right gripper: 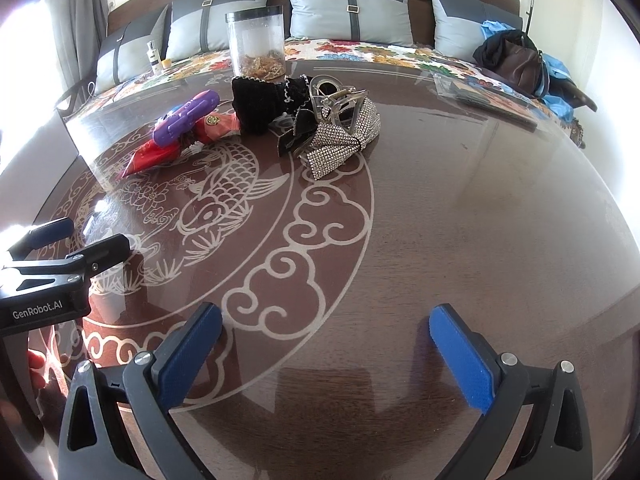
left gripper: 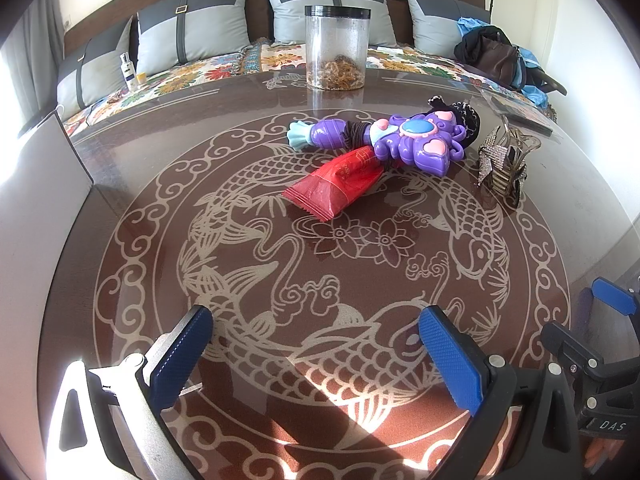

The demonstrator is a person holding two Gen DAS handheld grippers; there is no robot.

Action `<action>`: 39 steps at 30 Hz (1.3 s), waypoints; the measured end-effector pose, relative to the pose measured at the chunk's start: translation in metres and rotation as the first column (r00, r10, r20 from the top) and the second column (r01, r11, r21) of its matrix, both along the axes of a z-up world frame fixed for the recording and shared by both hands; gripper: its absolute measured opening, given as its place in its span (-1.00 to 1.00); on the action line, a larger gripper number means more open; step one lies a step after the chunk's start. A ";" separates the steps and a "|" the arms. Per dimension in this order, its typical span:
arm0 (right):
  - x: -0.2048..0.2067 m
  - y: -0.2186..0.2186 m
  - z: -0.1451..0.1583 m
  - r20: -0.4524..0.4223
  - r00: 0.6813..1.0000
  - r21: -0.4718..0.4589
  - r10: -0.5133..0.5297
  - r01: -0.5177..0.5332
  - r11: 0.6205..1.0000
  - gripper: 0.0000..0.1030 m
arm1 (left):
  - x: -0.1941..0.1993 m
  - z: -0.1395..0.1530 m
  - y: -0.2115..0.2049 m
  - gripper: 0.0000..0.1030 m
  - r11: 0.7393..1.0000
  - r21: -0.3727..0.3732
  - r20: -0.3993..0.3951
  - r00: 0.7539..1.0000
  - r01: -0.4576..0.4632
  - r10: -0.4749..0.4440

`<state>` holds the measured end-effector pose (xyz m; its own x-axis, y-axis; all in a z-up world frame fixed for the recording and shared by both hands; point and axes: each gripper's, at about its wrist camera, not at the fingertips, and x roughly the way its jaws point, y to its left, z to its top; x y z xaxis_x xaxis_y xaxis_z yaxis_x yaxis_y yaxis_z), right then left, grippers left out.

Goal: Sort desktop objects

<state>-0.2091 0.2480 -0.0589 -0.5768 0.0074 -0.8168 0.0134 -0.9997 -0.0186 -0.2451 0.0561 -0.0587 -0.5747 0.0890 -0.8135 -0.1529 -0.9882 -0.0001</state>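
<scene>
Glass-topped and printed with a pale carp design, the round table (left gripper: 120,208) fills the left wrist view, with a cushioned bench behind it. The left gripper (left gripper: 316,344) hovers low over the near edge, its blue pads spread wide with nothing between them. Well ahead of it and a little to its right lies a purple toy wand (left gripper: 384,140), resting partly across a red snack packet (left gripper: 340,184). Further right of those sits a rhinestone hair clip (left gripper: 496,164), and straight ahead at the far rim stands a clear jar (left gripper: 336,48) with a dark rim and some brownish contents.

From the right wrist view, the right gripper (right gripper: 326,344) also hangs empty above bare tabletop, jaws apart. The hair clip (right gripper: 344,136) is ahead and slightly left, heaped against a black scrunchie (right gripper: 260,104); the wand and packet lie further left.

Sorting looks barely begun: everything still sits in one loose cluster. A sensible next move is reaching forward to one item, probably the clip for the right gripper, and separating it from the tangled scrunchie without dragging its neighbours.
</scene>
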 end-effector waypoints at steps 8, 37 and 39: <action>-0.001 0.001 0.000 0.000 1.000 0.000 0.000 0.000 1.000 1.00 | -0.047 0.012 0.008 1.00 0.985 -0.067 0.148 0.978 0.157 -0.146; -0.001 0.001 0.000 0.001 1.000 0.000 0.001 -0.001 1.000 1.00 | 0.130 0.013 -0.052 -0.52 0.982 0.181 0.117 0.990 0.061 -0.083; -0.001 0.001 0.000 0.001 1.000 0.000 0.001 -0.001 1.000 1.00 | 0.142 0.013 -0.058 -0.52 0.979 0.195 0.120 0.990 0.052 -0.076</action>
<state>-0.2098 0.2487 -0.0588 -0.5762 0.0066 -0.8173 0.0141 -0.9997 -0.0181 -0.1028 -0.0023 -0.0461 -0.4564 0.2831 -0.8436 -0.2024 -0.9562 -0.2114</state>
